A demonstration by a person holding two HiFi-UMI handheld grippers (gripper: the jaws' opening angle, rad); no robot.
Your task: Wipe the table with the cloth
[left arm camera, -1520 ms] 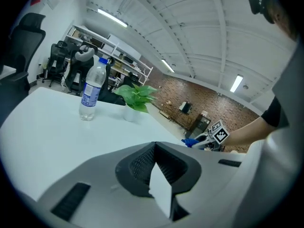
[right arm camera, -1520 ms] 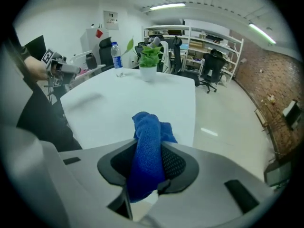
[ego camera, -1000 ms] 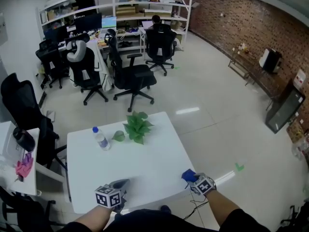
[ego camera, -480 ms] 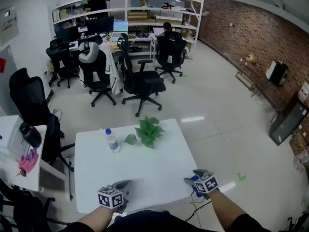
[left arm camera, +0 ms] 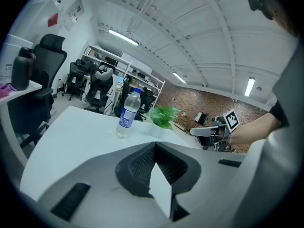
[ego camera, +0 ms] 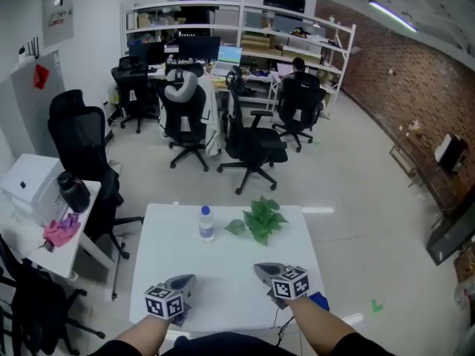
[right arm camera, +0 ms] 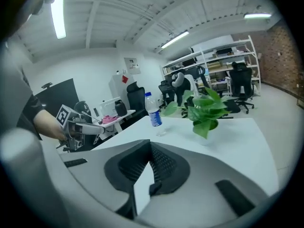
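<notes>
The white table (ego camera: 223,262) stands in front of me. A small blue cloth (ego camera: 319,300) lies at its front right edge, just right of my right forearm. My right gripper (ego camera: 265,270) hovers over the table's front middle, left of the cloth and apart from it, shut with nothing in it. My left gripper (ego camera: 185,279) is at the front left, also shut and empty. From the left gripper view, the right gripper (left arm camera: 202,132) shows across the table. From the right gripper view, the left gripper (right arm camera: 92,126) shows at the left. The cloth is out of sight in both gripper views.
A water bottle (ego camera: 206,223) and a small potted plant (ego camera: 260,219) stand at the table's far side. A side table (ego camera: 44,228) at the left carries a pink rag and a black flask. Office chairs (ego camera: 252,147) and desks fill the room behind, where a person sits.
My right gripper has left the blue cloth at the table's front right edge and moved left over the tabletop. The left gripper has barely moved. The head view has swung.
</notes>
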